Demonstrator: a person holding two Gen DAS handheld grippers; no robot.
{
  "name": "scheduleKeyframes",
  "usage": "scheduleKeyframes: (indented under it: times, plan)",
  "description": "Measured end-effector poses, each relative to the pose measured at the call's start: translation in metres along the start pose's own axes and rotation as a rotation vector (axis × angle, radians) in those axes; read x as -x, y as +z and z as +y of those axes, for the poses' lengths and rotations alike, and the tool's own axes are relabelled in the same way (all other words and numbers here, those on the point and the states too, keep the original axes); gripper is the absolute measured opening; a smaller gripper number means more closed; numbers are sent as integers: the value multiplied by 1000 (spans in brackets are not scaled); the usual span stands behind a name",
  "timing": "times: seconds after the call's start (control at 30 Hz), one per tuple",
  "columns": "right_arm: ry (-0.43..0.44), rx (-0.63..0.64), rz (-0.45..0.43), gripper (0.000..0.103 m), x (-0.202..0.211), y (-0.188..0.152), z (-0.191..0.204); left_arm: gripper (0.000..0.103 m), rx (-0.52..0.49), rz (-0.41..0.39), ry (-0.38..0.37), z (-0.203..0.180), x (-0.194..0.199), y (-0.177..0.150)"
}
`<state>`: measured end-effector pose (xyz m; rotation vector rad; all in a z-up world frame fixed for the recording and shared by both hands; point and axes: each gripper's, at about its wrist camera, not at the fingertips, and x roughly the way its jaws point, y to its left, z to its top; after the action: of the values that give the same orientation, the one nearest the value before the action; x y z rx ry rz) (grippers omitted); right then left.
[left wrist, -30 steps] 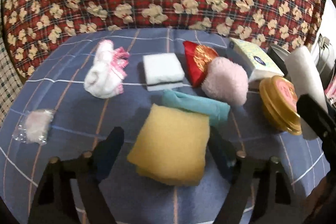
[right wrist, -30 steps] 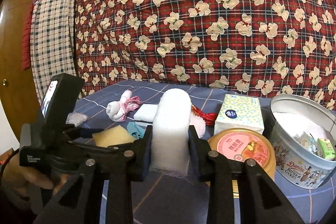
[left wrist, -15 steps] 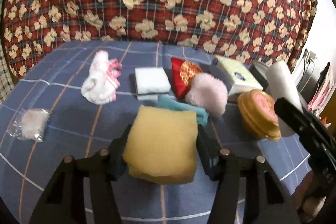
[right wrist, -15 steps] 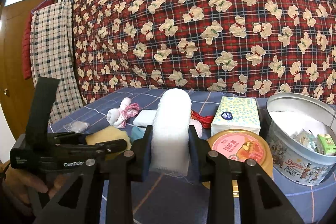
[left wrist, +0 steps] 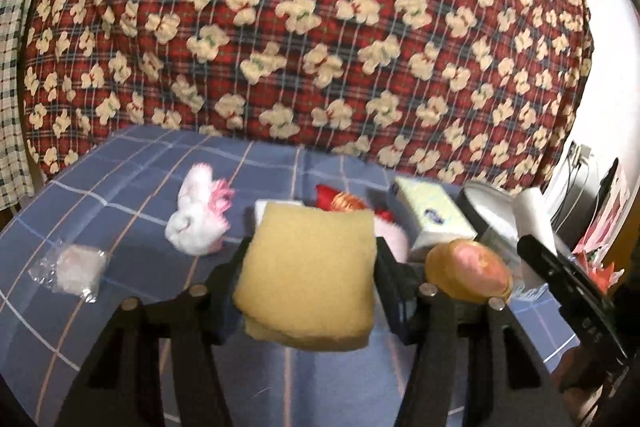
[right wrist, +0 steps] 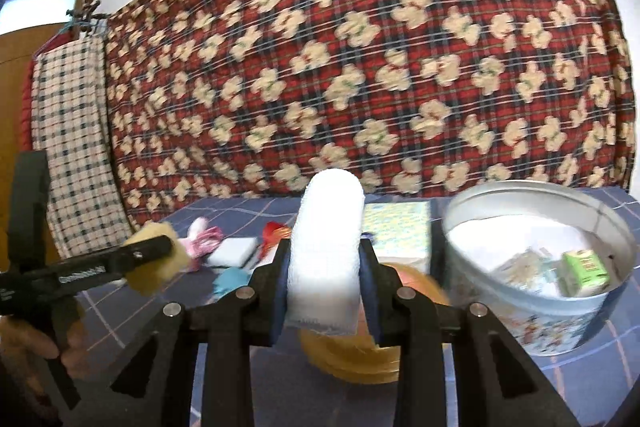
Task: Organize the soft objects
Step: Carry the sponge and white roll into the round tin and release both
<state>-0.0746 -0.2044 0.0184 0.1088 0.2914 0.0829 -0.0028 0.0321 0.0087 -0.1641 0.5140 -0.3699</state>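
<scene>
Above the blue checked bedsheet (left wrist: 120,195), the left gripper (left wrist: 308,279) clamps a folded yellow sponge cloth (left wrist: 308,275); right of it, the right gripper (right wrist: 324,275) squeezes a white gauze roll (right wrist: 326,251) near the round metal tin (right wrist: 536,267).

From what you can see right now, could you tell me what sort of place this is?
Probably a bedroom at home: a blue checked sheet, a red plaid quilt piled behind it, and a wooden door with clothes hanging beside it.

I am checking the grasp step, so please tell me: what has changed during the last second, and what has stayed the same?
The left gripper closed on the yellow sponge, which lay between its open fingers a second ago, and lifted it off the blue sheet. The right gripper still clamps the white roll, now closer to the open tin. The sock and other items lie unmoved.
</scene>
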Motion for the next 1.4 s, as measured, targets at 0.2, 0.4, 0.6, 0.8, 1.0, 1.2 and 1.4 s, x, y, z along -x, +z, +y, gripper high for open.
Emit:
scheduleKeyframes:
  times: [0.2,0.4,0.6,0.8,1.0,1.2,1.4]
  plan:
    - [-104,-15,-35,34,8,14,-41,57,-21,-12,-39,-25,-10,4]
    - [-211,-31,-75,34,17,26,-84,57,-57,-24,-94,-64,-21,8]
    - [-289,-62,-90,34,20,31,-119,57,-95,-41,-140,-106,-30,16]
    - [-363,-39,-92,34,18,35,-141,57,-136,-53,-195,-152,-44,24]
    - [-414,-50,-51,34,13,35,-170,57,-167,-33,-275,-201,-66,24]
    - [-453,-33,-26,34,10,34,-192,57,-212,-14,-294,-244,-91,20]
    - [-460,-31,23,34,2,32,-209,57,-234,23,-269,-273,-116,13]
